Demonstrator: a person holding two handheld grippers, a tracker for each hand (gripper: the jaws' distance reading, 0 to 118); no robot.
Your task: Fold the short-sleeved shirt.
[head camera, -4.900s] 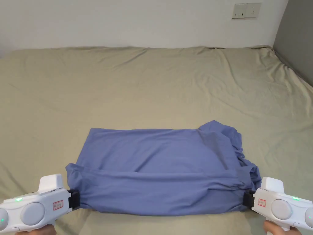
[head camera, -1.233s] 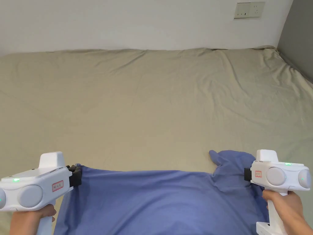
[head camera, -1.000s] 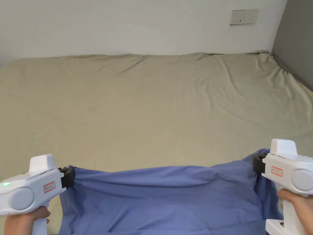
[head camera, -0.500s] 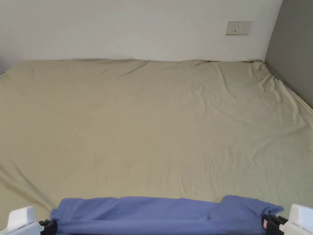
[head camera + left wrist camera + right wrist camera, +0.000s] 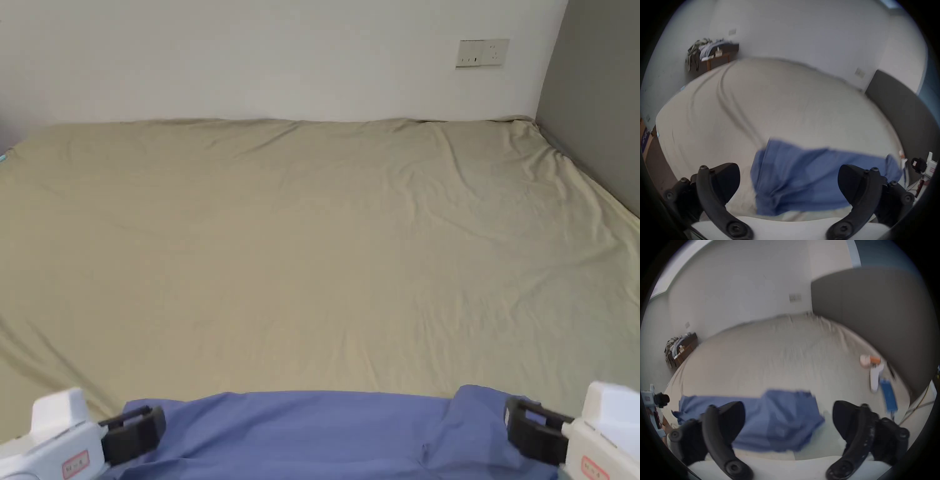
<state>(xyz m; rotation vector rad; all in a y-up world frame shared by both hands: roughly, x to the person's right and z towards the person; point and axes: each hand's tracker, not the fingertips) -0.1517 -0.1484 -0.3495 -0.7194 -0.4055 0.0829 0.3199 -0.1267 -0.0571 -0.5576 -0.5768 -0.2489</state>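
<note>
- The left tool (image 5: 788,181) has its two black jaws spread wide apart with nothing pinched; in its own view the blue cloth shows in the gap between them, lying farther off on the bed.
- In the head view the left tool (image 5: 134,431) sits at the bottom left corner, its dark jaws at the left end of the shirt; whether they touch the cloth there I cannot tell.
- The right tool (image 5: 788,418) also has its jaws spread, with nothing between them; the shirt lies beyond the gap.
- In the head view the right tool (image 5: 531,431) is at the bottom right corner, its jaws just beside the right end of the shirt.
- Each tool shows small at the edge of the other's view: the right tool (image 5: 918,164) at the far right, the left tool (image 5: 661,400) at the far left.
- The short-sleeved shirt (image 5: 325,434), blue, lies in a long folded band across the near edge of the bed, between the two tools, with a raised lump of cloth towards its right end.
- The bed (image 5: 312,250) carries a wrinkled beige sheet and reaches back to a white wall, where a socket plate (image 5: 481,52) is mounted.
- A grey panel (image 5: 600,94) stands along the bed's right side.
- A heap of clothes (image 5: 705,48) lies on a wooden desk (image 5: 721,56) in the far corner.
- Both tool views are blurred.
</note>
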